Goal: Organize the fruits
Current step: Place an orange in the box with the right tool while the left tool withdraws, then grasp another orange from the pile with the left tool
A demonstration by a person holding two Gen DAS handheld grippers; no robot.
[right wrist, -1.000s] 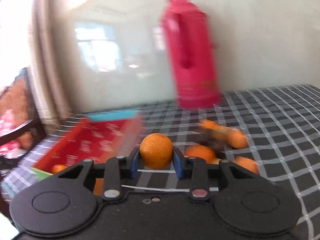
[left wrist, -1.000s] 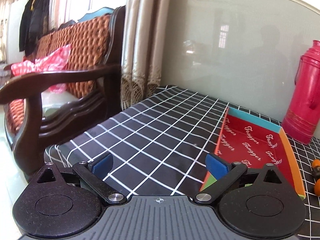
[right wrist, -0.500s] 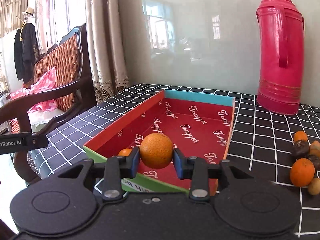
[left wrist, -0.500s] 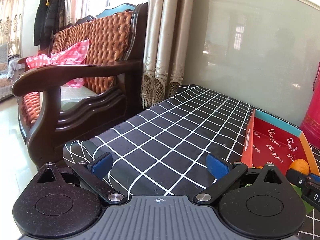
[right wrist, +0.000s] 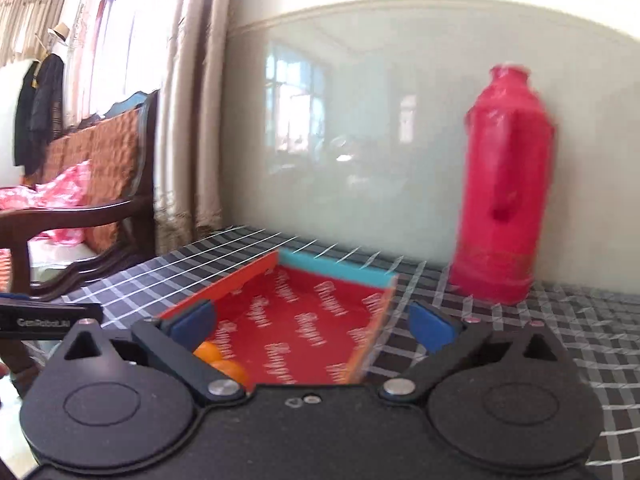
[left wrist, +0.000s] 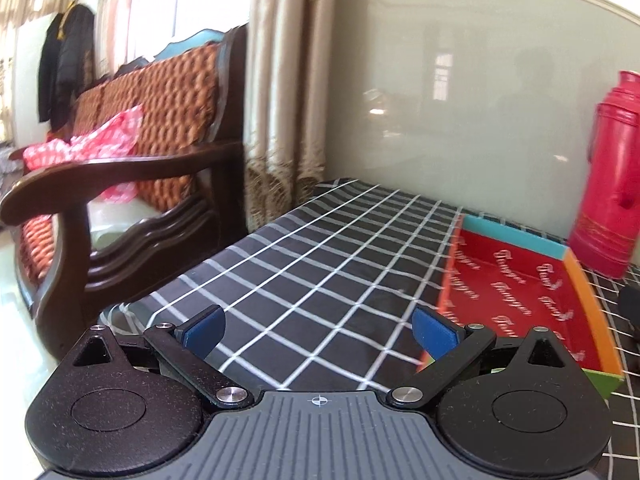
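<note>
A shallow red tray (right wrist: pixel 304 320) with coloured rims lies on the black checked tablecloth; it also shows in the left wrist view (left wrist: pixel 516 292). Two oranges (right wrist: pixel 224 362) lie in its near left corner, partly hidden by my right gripper's left finger. My right gripper (right wrist: pixel 312 324) is open and empty, held over the tray's near end. My left gripper (left wrist: pixel 318 328) is open and empty above the tablecloth (left wrist: pixel 312 280), left of the tray.
A tall red thermos (right wrist: pixel 506 188) stands behind the tray's right side, against the glossy wall; it also shows in the left wrist view (left wrist: pixel 612 176). A dark wooden armchair (left wrist: pixel 120 184) stands by the table's left edge. A dark shape (left wrist: pixel 630 300) sits at the left view's right border.
My right gripper has opened and let go of the orange, which now lies in the tray beside another. The left gripper's view has swung slightly to the right.
</note>
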